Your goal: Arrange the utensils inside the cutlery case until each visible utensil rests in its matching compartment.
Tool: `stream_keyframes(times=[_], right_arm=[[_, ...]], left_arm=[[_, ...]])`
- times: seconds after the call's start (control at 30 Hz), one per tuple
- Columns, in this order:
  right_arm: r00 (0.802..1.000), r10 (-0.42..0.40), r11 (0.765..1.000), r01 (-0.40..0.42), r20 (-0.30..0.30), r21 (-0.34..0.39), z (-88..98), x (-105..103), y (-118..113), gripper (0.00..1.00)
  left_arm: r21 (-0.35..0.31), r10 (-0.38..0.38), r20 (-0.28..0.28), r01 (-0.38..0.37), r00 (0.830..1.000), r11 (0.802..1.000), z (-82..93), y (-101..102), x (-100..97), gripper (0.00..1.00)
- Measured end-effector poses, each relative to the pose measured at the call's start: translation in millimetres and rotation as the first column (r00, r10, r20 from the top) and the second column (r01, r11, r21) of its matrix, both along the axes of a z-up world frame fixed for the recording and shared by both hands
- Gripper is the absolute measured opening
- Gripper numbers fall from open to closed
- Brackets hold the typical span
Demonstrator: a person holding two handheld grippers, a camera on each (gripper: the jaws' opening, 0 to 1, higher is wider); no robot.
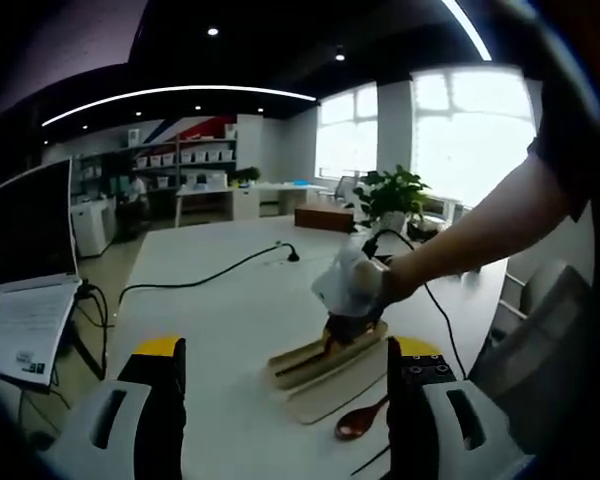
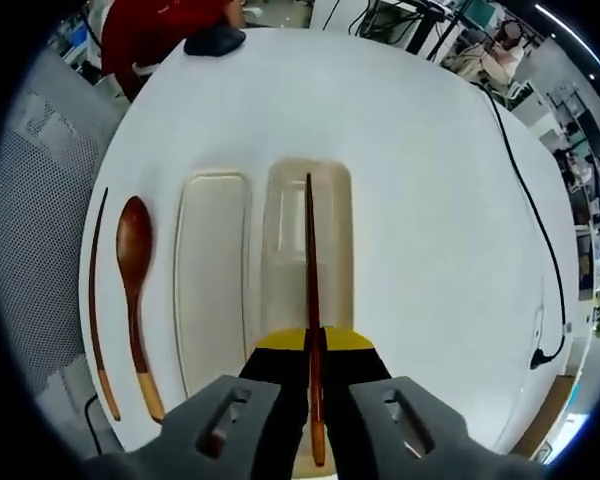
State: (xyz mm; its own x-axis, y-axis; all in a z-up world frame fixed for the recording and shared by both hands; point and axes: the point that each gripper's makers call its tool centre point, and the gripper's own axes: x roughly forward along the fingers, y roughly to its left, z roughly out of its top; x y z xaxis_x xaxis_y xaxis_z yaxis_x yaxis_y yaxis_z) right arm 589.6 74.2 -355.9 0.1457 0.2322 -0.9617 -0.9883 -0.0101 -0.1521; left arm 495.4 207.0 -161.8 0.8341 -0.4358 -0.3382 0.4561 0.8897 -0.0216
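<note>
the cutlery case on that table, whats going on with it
A person is sorting wooden utensils into it with two handheld grippers. The right gripper is shut on a chopstick, holding it lengthwise over the open cutlery case. The case's lid lies beside it. A wooden spoon and a second chopstick lie on the white table, outside the case. The left gripper is open, holding nothing.

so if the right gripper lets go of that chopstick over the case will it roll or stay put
Probably stays: the chopstick lies lengthwise over the case's trough, whose walls should catch it. It looks thin, stiff and light, so it might bounce slightly. The right gripper is shut on it now.
</note>
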Motion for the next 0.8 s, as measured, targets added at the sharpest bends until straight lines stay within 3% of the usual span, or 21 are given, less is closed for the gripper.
stream_keyframes(times=[0.27,0.33,0.43,0.57,0.8], right_arm=[[0.998,-0.059,0.998,0.059,0.032,-0.007,0.6,5,-4,0.00],[0.996,-0.075,0.997,0.074,0.048,0.022,2.1,6,-2,0.00],[0.997,-0.057,0.998,0.055,0.056,0.034,3.8,5,-2,0.01],[0.993,-0.076,0.994,0.068,0.093,0.089,16.4,8,-2,0.05],[0.986,-0.129,0.981,0.111,0.105,0.157,35.9,7,-7,0.07]], left_arm=[[0.006,-0.010,-0.004,0.010,1.000,1.000,-1.3,-2,-0.6,0.85],[0.006,-0.012,-0.006,0.012,1.000,1.000,-1.7,-3,-0.7,0.85],[0.009,-0.015,-0.006,0.015,1.000,1.000,-1.9,-4,-0.9,0.85],[0.010,-0.018,-0.007,0.018,1.000,1.000,-2.0,-4,-1.1,0.85],[0.011,-0.025,-0.007,0.025,1.000,1.000,-1.8,-6,-1.1,0.85]])
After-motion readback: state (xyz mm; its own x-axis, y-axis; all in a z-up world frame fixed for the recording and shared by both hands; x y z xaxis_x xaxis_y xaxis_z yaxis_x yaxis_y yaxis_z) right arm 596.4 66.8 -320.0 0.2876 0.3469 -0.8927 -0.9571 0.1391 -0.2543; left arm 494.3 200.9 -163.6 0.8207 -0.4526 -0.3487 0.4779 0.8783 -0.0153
